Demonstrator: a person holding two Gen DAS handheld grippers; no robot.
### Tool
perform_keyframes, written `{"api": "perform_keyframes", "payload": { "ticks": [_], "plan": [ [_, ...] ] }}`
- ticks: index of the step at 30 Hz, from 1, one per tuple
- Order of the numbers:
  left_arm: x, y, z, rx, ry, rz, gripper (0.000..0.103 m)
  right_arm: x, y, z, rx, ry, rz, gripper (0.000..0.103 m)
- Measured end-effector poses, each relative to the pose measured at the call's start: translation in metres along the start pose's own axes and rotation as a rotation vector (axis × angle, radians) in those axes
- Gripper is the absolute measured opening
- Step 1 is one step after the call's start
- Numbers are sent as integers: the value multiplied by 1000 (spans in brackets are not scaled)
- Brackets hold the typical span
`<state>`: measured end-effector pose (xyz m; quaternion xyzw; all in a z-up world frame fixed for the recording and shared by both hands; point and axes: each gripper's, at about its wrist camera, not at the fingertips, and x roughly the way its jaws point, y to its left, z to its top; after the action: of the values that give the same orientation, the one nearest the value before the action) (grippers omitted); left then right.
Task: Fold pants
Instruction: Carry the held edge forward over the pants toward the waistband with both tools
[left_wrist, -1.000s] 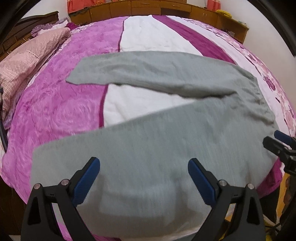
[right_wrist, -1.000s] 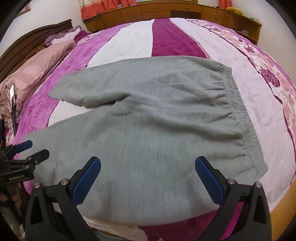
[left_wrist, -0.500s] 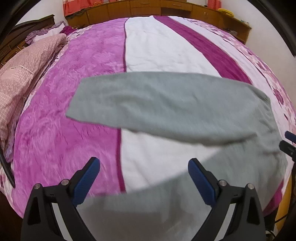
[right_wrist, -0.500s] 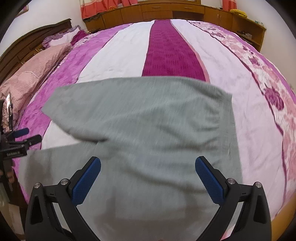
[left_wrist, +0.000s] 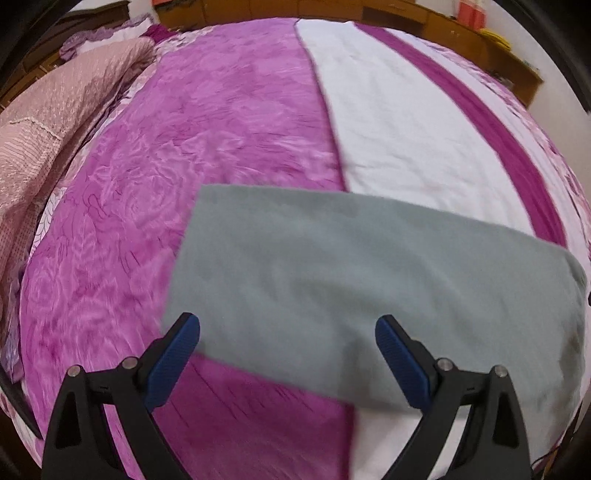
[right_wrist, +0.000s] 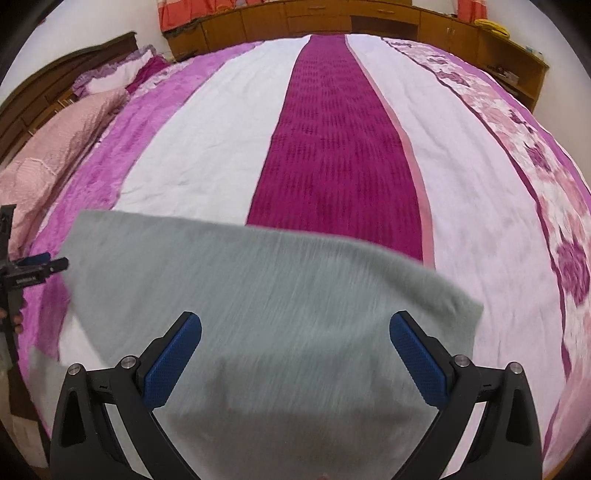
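Note:
Grey pants (left_wrist: 369, 288) lie across the striped bedspread (left_wrist: 240, 110) as one blurred band. In the left wrist view the band's left end sits just beyond my left gripper (left_wrist: 286, 328), which stands open with its blue pads wide apart; bare bedspread shows below the band. In the right wrist view the grey pants (right_wrist: 258, 295) fill the lower frame and run down under my right gripper (right_wrist: 295, 325), also open, gripping nothing. The left gripper (right_wrist: 55, 263) appears side-on at the left edge, its tips at the cloth's left end.
The bedspread (right_wrist: 332, 147) has purple, white and floral stripes running away from me. Pink pillows (right_wrist: 55, 155) lie at the far left against a dark wooden headboard (right_wrist: 55, 74). Low wooden cabinets (right_wrist: 332, 18) line the far wall behind the bed.
Both grippers have travelled forward over the pants. The near leg, which filled the lower left wrist view, has slipped out of sight; only one grey band shows. Both stayed open.

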<state>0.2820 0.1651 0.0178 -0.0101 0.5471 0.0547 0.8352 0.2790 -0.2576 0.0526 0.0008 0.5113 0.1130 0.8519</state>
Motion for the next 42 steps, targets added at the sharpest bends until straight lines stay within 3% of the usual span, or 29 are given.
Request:
{"api": "perform_keyframes", "payload": {
  "ticks": [6, 10, 13, 19, 31, 34, 38, 40, 42],
  "plan": [
    [35, 33, 33, -17, 13, 33, 98, 47, -8, 33, -37, 61, -28, 98],
    [63, 47, 42, -27, 43, 19, 98, 79, -21, 42, 36, 117, 36, 98],
    [80, 52, 42, -23, 53, -6, 102, 96, -23, 45, 29, 138, 18, 99],
    [90, 65, 44, -34, 42, -78, 103, 113, -31, 46, 42, 135, 10, 100],
    [89, 59, 46, -7, -8, -62, 103, 116, -21, 45, -16, 117, -28, 98],
    [77, 46, 36, 9, -46, -37, 93, 110, -11, 37, -26, 97, -53, 91],
    [68, 31, 31, 43, -71, 5, 68, 103, -8, 32, -13, 67, -88, 75],
    [60, 25, 28, 56, -89, 25, 50, 96, -4, 28, -14, 42, -95, 48],
    [57, 23, 26, 60, -98, -1, 15, 90, -1, 26, -15, 32, -86, 27]
  ]
}}
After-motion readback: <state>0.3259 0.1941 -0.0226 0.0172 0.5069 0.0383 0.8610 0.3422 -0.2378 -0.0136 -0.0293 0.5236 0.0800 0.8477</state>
